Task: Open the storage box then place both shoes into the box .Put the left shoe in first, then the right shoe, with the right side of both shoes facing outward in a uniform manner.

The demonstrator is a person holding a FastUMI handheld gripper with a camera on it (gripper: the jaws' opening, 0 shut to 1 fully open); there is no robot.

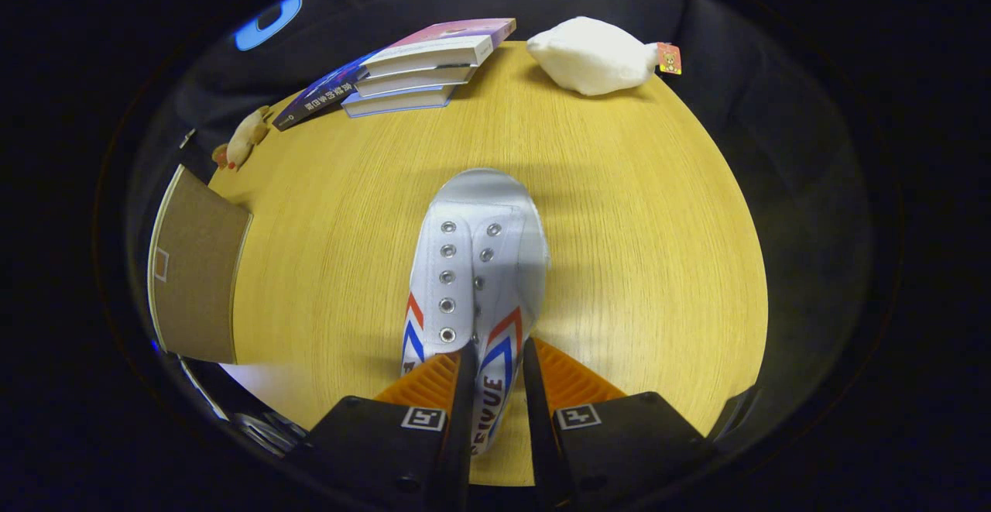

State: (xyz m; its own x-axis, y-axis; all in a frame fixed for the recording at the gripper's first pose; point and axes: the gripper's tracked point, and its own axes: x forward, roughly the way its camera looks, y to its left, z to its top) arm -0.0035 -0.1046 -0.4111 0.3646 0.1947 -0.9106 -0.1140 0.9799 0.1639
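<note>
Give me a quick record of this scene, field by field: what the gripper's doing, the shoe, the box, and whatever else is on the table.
gripper: shut on the shoe's side wall
shoe: white sneaker, toe pointing away, between the fingers
box: brown cardboard panel left of the shoe
table: round, light wood
books: stacked at the far edge
white plush: far edge, beside the books
small toy: near the books

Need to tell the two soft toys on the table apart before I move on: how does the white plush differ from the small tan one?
The white plush toy is far bigger than the small tan plush toy. The white one lies beyond the shoe, right of the stack of books; the tan one sits at the table edge, left of the books. The white one carries a hang tag. Both lie untouched; the gripper jaws pinch the shoe.
</note>
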